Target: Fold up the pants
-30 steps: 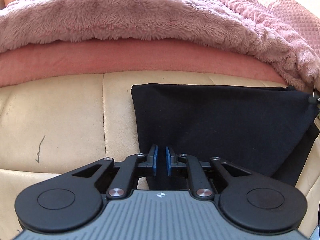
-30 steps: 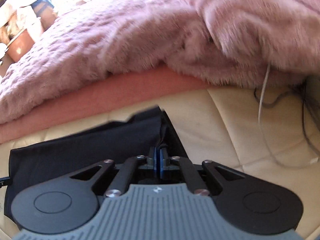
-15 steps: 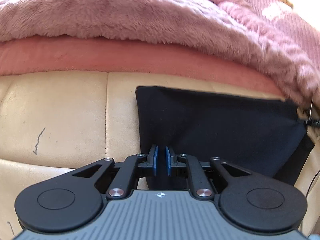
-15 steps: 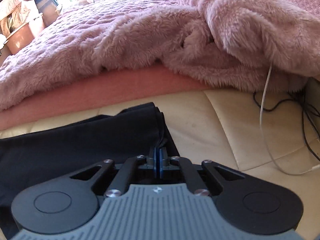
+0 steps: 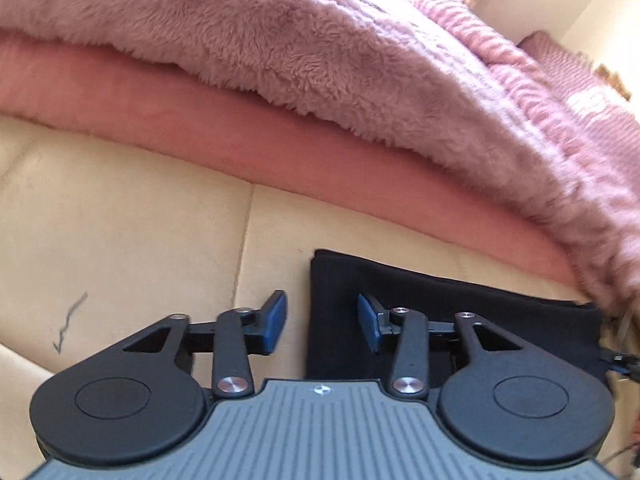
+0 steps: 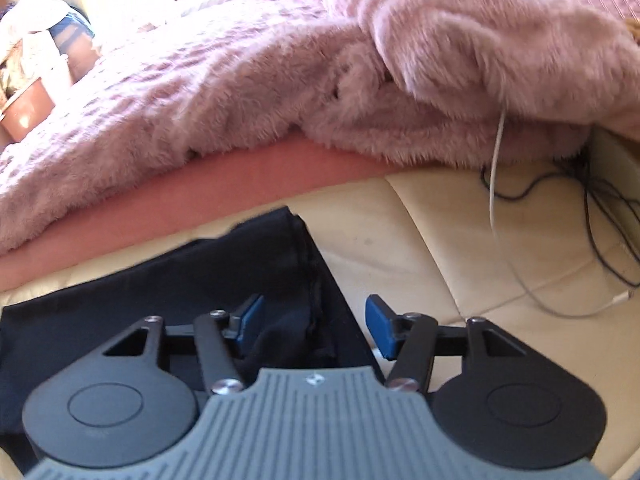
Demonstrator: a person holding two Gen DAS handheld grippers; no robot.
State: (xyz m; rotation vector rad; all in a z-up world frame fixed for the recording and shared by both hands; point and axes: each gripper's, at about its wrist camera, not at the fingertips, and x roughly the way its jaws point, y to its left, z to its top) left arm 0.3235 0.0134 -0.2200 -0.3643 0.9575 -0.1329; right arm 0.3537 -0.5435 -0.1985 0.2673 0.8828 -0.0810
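The black pants (image 5: pixel 460 304) lie folded flat on the cream leather cushion (image 5: pixel 120 240). In the left wrist view my left gripper (image 5: pixel 322 322) is open over the fold's left edge, one finger over the cushion and the other over the cloth. In the right wrist view the pants (image 6: pixel 160 284) fill the lower left. My right gripper (image 6: pixel 316 324) is open over their right edge, empty, with the cloth bunched between its fingers.
A fluffy pink blanket (image 5: pixel 320 48) over a pink mattress edge (image 5: pixel 200 128) runs behind the pants. White and black cables (image 6: pixel 560 240) lie on the cushion at the right. Boxes (image 6: pixel 28 92) stand at far left.
Both grippers were shut on the edges of the pants and have now opened and let go. The pants now lie flat and look narrower in the left wrist view.
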